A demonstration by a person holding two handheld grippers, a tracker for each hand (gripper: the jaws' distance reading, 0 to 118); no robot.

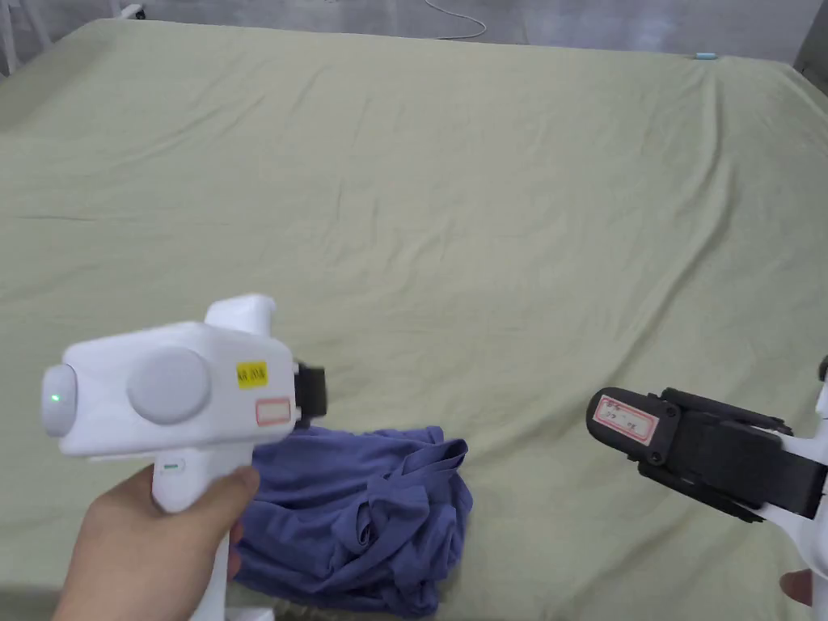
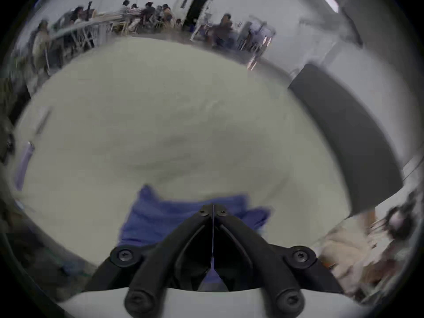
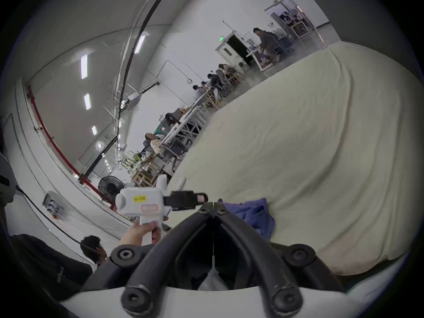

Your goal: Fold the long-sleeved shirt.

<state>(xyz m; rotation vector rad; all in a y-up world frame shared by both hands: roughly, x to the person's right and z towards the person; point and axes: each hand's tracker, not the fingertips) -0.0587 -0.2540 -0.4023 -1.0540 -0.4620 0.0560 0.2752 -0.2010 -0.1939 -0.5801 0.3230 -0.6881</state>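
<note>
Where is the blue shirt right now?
In the head view the blue shirt lies crumpled on the green bed sheet near its front edge, just below the left gripper and apart from the right gripper.

You have one long-sleeved shirt [image 1: 364, 517], blue and crumpled in a single heap, lying on one bed sheet [image 1: 485, 202], pale green, at the sheet's near edge. You hold two grippers above that sheet: one left gripper [image 2: 213, 208], directly over the shirt, and one right gripper [image 3: 213, 204], well to the shirt's right. Each has two jaws, pressed together. One standing fan [image 3: 110, 188] is on the floor beyond the sheet's left side.
</note>
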